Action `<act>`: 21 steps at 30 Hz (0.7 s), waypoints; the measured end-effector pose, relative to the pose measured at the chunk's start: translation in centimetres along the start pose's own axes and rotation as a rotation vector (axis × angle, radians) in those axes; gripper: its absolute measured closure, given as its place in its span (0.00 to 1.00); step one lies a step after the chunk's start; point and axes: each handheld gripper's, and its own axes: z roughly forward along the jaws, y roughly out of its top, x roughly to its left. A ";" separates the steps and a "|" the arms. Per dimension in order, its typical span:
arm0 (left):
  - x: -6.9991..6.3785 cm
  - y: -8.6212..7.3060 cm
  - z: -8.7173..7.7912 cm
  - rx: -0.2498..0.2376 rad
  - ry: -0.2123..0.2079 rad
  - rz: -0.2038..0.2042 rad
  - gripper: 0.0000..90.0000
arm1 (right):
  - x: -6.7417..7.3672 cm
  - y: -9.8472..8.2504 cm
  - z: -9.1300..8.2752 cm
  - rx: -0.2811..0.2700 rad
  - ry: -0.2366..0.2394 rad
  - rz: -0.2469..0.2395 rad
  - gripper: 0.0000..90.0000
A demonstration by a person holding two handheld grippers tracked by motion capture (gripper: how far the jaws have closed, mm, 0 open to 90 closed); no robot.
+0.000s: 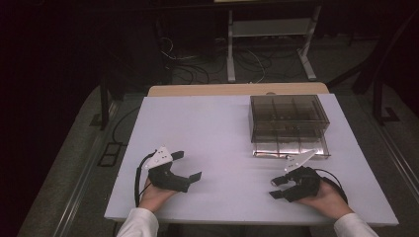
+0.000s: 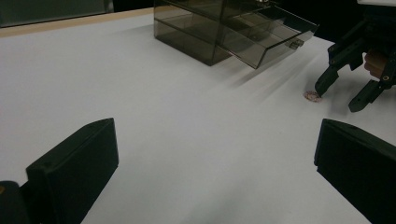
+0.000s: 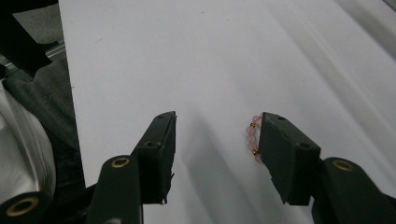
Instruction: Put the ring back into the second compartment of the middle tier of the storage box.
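Here, glossy pink bead bracelet [image 3: 252, 138] (round beads), matte black right tongs [image 3: 217, 140]

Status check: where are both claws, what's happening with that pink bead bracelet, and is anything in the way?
Left claw open, idle on table. Right claw open, one jaw touching pink bead bracelet, not gripped. Smoky drawer box stands beyond, bottom drawer pulled out.

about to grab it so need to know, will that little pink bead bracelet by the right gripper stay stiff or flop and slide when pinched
The pink bead bracelet looks like small round beads on a string, so it would probably sag. It lies against one jaw of the open right gripper, and on the smooth white table a nudge may well slide it. It looks tiny, so probably very light.
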 end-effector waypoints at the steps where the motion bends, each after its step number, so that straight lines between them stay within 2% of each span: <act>1: 0.0 0.0 0.0 0.000 0.000 0.000 0.00 | 0.0 -0.1 0.0 -0.001 0.000 0.001 0.51; 12: 0.0 0.0 0.1 0.002 0.000 0.001 0.00 | 0.0 -0.1 0.3 -0.002 -0.026 0.009 0.62; 21: 0.0 0.0 0.1 0.000 0.000 0.000 0.00 | 0.3 0.0 0.5 -0.005 -0.051 -0.003 0.76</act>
